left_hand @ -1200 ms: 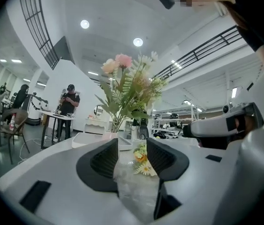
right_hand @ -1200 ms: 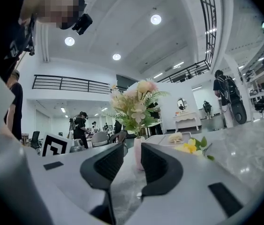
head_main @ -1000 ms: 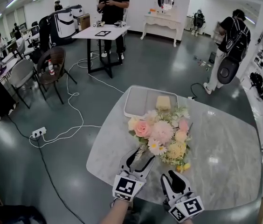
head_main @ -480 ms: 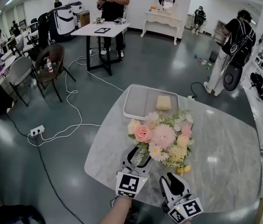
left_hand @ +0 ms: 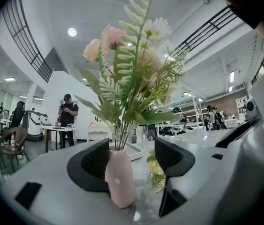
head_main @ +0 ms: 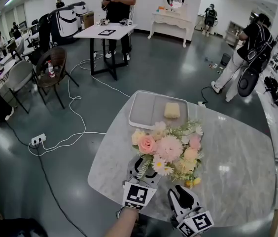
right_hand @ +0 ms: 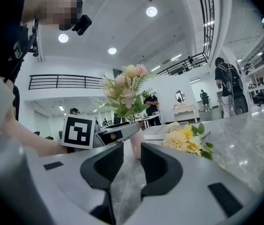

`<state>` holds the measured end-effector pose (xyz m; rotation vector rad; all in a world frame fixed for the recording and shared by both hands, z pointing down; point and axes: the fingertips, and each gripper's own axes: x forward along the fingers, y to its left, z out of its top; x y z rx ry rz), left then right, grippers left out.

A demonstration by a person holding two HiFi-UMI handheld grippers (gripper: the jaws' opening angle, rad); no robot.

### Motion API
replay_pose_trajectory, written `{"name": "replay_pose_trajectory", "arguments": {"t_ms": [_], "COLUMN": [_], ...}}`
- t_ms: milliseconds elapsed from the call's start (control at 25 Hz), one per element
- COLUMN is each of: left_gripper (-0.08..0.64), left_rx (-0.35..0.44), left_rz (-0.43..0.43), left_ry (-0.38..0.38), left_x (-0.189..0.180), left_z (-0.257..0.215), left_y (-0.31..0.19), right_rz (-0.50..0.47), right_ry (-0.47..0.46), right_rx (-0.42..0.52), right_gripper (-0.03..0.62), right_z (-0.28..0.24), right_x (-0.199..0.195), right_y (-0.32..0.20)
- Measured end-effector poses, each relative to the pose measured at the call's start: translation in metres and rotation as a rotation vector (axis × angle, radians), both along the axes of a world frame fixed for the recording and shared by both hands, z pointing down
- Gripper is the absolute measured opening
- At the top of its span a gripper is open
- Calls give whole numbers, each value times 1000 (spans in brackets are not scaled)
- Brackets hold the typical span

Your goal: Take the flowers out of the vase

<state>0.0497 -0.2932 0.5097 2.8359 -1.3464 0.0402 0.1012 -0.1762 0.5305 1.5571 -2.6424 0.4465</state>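
A bouquet of pink, white and yellow flowers (head_main: 168,149) stands in a small pink vase (left_hand: 120,177) on the marble table (head_main: 237,172). My left gripper (head_main: 142,168) reaches level around the vase. Its jaws are opening: the vase stands between them next to the left jaw, with a gap to the right jaw. Stems and fern leaves (left_hand: 132,78) rise from the vase's neck. A yellow flower bunch (head_main: 193,182) lies on the table beside the vase. My right gripper (head_main: 182,195) hovers low at the near edge, its jaws a little apart and empty; the vase (right_hand: 135,146) shows beyond them.
A grey tray (head_main: 144,110) with a yellow sponge (head_main: 172,110) sits at the table's far side. Beyond are chairs (head_main: 55,68), floor cables (head_main: 75,122), a white table (head_main: 107,32) and several people, one walking at the right (head_main: 250,48).
My left gripper's jaws have spread wider around the vase. The right gripper has stayed where it was.
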Motion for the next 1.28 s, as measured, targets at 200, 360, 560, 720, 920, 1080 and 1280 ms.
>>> {"name": "replay_pose_trajectory", "arguments": {"t_ms": [200, 360, 560, 720, 920, 1080, 1280], "left_gripper": [298, 307, 308, 307, 278, 164, 114], "left_rx": [20, 21, 61, 91, 109, 109, 107], "left_rz": [3, 19, 28, 23, 24, 4, -4], "left_ry": [-6, 0, -21, -13, -2, 13, 12], "left_x": [0, -1, 1, 1, -3, -6, -9], "left_z": [-2, -3, -8, -13, -18, -21, -19], "left_y": [-2, -4, -4, -6, -9, -11, -11], "right_rz": [-8, -6, -10, -8, 3, 0, -6], "right_ry": [2, 1, 1, 4, 4, 3, 0], "right_rx": [-6, -7, -13, -25, -45, -49, -50], "right_gripper": [106, 106, 106, 106, 106, 106, 106], "right_z": [3, 1, 4, 9, 13, 12, 15], "right_x": [-2, -4, -11, -12, -12, -10, -13], "right_y": [-2, -9, -10, -9, -6, -7, -6]}}
